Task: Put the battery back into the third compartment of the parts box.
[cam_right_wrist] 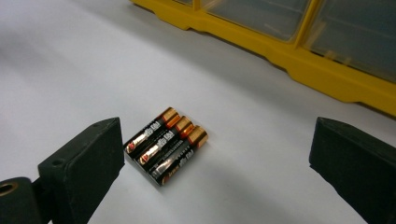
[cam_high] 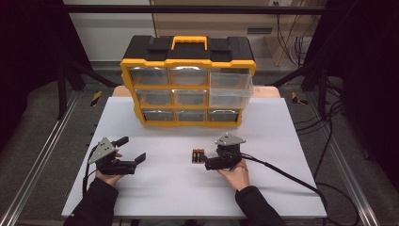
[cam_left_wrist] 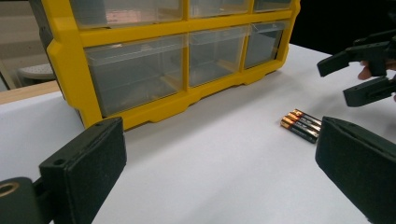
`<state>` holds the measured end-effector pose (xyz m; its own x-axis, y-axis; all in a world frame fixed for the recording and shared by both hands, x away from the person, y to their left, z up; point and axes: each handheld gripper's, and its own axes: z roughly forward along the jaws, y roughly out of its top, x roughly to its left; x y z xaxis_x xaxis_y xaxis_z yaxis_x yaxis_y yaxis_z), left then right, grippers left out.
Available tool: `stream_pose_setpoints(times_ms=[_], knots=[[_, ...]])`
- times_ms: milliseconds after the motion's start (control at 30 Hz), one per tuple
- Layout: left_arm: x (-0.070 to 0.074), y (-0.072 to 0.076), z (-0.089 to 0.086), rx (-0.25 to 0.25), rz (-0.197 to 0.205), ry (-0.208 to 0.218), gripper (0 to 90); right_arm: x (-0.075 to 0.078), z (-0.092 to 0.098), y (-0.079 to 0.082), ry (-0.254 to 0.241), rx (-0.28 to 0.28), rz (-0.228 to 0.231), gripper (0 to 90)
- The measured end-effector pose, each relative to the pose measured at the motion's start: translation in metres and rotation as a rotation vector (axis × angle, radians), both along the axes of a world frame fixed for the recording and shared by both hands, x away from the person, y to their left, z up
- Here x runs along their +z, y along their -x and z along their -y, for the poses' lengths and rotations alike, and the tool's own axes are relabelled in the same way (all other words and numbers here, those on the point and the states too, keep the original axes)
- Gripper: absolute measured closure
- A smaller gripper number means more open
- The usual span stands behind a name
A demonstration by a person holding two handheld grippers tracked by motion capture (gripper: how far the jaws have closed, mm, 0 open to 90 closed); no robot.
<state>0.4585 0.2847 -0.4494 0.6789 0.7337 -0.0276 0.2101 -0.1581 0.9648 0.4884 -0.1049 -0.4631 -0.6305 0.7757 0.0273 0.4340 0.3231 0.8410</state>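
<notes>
White table (cam_high: pixel 155 197), yellow drawer cabinet (cam_high: pixel 188 66) at the back, batteries out front.

L to R: left gripper (cam_high: pixel 131 151) rests low on the table, jaws wide apart, nothing in them, prob just parked out of the way. Batteries (cam_high: pixel 198 155), 3 side by side, lie flat mid-table. Right gripper (cam_high: pixel 207 165) sits just beside them, aimed their way, jaws spread wide & empty, looks lined up for a grab. Top-right drawer (cam_high: pixel 230 84) is pulled out, likely where they go.
</notes>
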Motion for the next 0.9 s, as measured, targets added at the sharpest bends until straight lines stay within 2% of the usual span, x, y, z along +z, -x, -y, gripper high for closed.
stream_pose_setpoints(times_ms=[67, 133, 200, 267, 367, 433, 500, 533, 833, 900], knots=[[0.0, 0.0, 0.0, 0.0, 0.0, 0.001, 1.2, -0.001, -0.002, -0.002, -0.001, -0.004, -0.01, 3.5], [0.0, 0.0, -0.001, 0.001, 0.0, -0.002, 1.2, -0.004, -0.009, -0.008, 0.033, -0.014, -0.013, 4.2], [0.0, 0.0, -0.001, 0.004, -0.001, -0.002, 1.2, -0.007, -0.013, -0.011, 0.041, -0.015, -0.023, 5.1], [0.0, 0.0, -0.001, 0.004, -0.001, -0.003, 1.2, -0.008, -0.014, -0.011, 0.041, -0.015, -0.031, 5.3], [0.0, 0.0, -0.001, 0.004, -0.002, -0.004, 1.2, -0.012, -0.015, -0.014, 0.067, -0.021, -0.047, 6.4], [-0.001, 0.0, -0.001, 0.003, -0.003, -0.005, 1.2, -0.013, -0.015, -0.015, 0.075, -0.01, -0.075, 10.4], [-0.001, 0.0, 0.0, 0.003, -0.002, -0.005, 1.2, -0.014, -0.015, -0.016, 0.075, -0.01, -0.078, 11.7], [-0.001, 0.0, 0.0, 0.004, -0.003, -0.005, 1.2, -0.015, -0.015, -0.017, 0.076, 0.003, -0.096, 16.0], [-0.001, 0.0, -0.001, 0.005, -0.003, -0.008, 1.2, -0.02, -0.016, -0.018, 0.083, 0.033, -0.137, 28.0], [-0.001, -0.001, -0.001, 0.005, -0.004, -0.009, 1.3, -0.019, -0.015, -0.018, 0.082, 0.045, -0.149, 35.1]])
